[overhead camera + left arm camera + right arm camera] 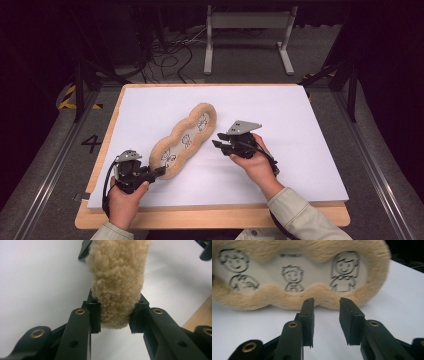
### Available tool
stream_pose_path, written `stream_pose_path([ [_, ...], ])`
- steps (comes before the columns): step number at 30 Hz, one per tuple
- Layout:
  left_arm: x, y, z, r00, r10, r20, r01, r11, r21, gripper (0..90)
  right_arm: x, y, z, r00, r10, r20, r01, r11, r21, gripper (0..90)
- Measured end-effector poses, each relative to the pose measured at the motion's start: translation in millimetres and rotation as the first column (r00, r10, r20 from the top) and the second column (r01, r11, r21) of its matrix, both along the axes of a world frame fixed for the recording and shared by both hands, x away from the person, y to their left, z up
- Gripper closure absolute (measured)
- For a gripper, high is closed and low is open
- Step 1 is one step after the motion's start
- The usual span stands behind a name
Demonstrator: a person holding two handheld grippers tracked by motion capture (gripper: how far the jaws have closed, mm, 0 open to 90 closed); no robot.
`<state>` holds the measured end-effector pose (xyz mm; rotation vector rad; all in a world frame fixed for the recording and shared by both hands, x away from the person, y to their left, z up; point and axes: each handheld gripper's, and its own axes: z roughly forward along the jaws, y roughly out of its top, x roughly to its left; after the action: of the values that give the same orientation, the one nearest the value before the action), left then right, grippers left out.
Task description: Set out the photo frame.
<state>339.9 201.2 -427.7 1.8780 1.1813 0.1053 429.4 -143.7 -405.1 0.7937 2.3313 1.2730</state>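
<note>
Squeezing the near end of the fluffy tan picture frame (184, 141), the left gripper (159, 172) has its jaws pressed on the fuzzy rim, down by the front of the white counter (300, 140). The right gripper (218, 140) hangs just beside the frame's long side with its jaws apart and nothing between them. Past the counter's far edge, a grey metal stand (247, 35) and some dark cables (167, 57) sit on the floor.
</note>
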Motion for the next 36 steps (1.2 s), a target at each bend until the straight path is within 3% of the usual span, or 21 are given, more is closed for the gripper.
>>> stream_pose_path([
  [7,-2.2,11.5,2.5,0.999,-0.044,0.014,0.044,0.9989,-0.015,68.4,23.4,-8.3,11.5,0.9998,0.006,-0.017,-0.005,0.999,0.045,60.6],
  [11,-0.8,13.9,0.0,0.9977,-0.062,0.027,0.061,0.998,0.016,68.1,37.0,-5.7,12.4,0.9997,0.003,-0.023,-0.003,1.0,0.022,58.6],
  [14,-0.5,15.2,-1.0,0.998,-0.054,0.032,0.054,0.9982,0.028,67.6,42.8,-3.6,10.7,0.9995,0.007,-0.032,-0.007,1.0,0.022,57.3],
  [24,-1.4,19.5,-5.6,0.9986,-0.026,0.045,0.024,0.9986,0.048,66.7,74.8,2.9,-3.4,0.9997,0.0,-0.024,-0.001,0.999,-0.044,51.8],
  [27,-1.2,21.9,-7.1,0.9988,-0.019,0.045,0.017,0.9989,0.044,66.2,87.0,5.4,-10.1,0.9982,0.045,-0.039,-0.048,0.997,-0.064,52.7],
  [32,-5.4,21.6,-8.4,0.9983,0.022,0.054,-0.024,0.9988,0.042,64.7,100.1,10.4,-15.2,0.9956,0.055,-0.075,-0.059,0.997,-0.048,51.4],
  [36,-6.9,21.0,-8.6,0.9982,0.039,0.046,-0.04,0.9986,0.035,64.4,105.1,14.8,-16.5,0.9941,0.076,-0.078,-0.08,0.995,-0.051,54.0],
])
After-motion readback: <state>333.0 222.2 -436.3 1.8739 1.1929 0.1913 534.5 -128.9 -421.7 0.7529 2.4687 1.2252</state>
